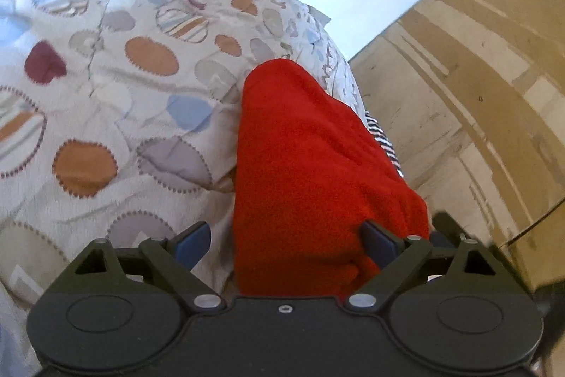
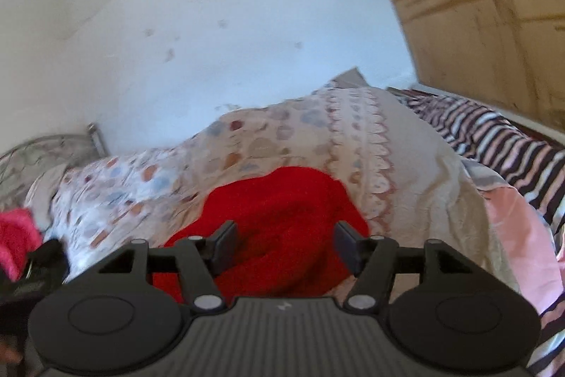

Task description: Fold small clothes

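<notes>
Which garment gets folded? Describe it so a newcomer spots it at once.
Find the bed's patterned quilt with its coloured ovals. On it, just ahead of both hand-held grippers, lies the red garment. It is plain bright red and fuzzy, unlike the striped bedding beside it or the pink cloth further off.

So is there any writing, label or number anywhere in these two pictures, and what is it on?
No readable text in either view.
Right tongs: a small pale mark on the ribbed grey body, too small and blurred to read as a letter or logo.
Red garment: no tag or print shows.
Patterned quilt: only dots, hearts and stripes, no words.
Striped cloth: stripes only.
Wooden cabinet: bare, no label.
</notes>
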`<action>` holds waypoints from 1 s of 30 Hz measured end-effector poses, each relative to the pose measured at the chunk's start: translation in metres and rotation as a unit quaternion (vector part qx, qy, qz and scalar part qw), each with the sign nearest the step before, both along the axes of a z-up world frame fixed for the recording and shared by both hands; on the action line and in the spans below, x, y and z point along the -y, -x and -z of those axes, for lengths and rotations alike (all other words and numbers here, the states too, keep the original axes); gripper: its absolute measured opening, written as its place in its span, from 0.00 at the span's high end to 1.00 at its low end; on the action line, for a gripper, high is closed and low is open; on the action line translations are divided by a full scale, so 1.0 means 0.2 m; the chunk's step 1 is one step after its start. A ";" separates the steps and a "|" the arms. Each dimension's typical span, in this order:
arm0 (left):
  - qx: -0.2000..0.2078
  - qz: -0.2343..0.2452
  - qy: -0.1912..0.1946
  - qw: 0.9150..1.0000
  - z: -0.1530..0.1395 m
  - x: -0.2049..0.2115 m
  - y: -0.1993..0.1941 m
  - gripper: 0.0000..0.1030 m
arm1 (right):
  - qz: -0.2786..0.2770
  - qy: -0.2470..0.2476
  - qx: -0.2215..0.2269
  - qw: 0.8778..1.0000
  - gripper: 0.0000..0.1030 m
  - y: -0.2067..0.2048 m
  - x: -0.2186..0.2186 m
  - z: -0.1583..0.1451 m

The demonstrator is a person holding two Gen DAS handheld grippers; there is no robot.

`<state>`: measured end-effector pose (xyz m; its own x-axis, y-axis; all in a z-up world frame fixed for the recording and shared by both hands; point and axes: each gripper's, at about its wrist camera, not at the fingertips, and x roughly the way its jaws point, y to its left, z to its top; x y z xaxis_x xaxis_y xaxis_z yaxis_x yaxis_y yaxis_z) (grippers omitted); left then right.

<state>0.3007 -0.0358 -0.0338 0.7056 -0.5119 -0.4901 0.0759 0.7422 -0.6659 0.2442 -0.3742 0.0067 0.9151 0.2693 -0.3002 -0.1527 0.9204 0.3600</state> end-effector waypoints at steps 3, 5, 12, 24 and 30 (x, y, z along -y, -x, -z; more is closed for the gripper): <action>0.000 -0.003 0.001 1.000 0.01 0.00 0.01 0.10 | -0.033 0.029 -0.004 0.999 0.35 0.05 -0.09 0.00; 0.001 -0.003 -0.006 1.000 0.00 0.01 0.01 0.10 | -0.041 0.056 -0.007 0.998 0.46 0.07 -0.15 0.02; 0.001 0.002 -0.025 1.000 0.01 0.03 0.03 0.10 | -0.050 0.092 -0.042 0.994 0.96 0.12 -0.26 0.13; 0.001 0.015 -0.048 0.999 0.08 0.07 0.06 0.10 | -0.037 0.078 -0.047 0.995 0.97 0.17 -0.24 0.20; -0.004 0.030 -0.062 0.998 0.11 0.11 0.07 0.09 | -0.035 0.074 -0.046 0.996 0.97 0.17 -0.24 0.21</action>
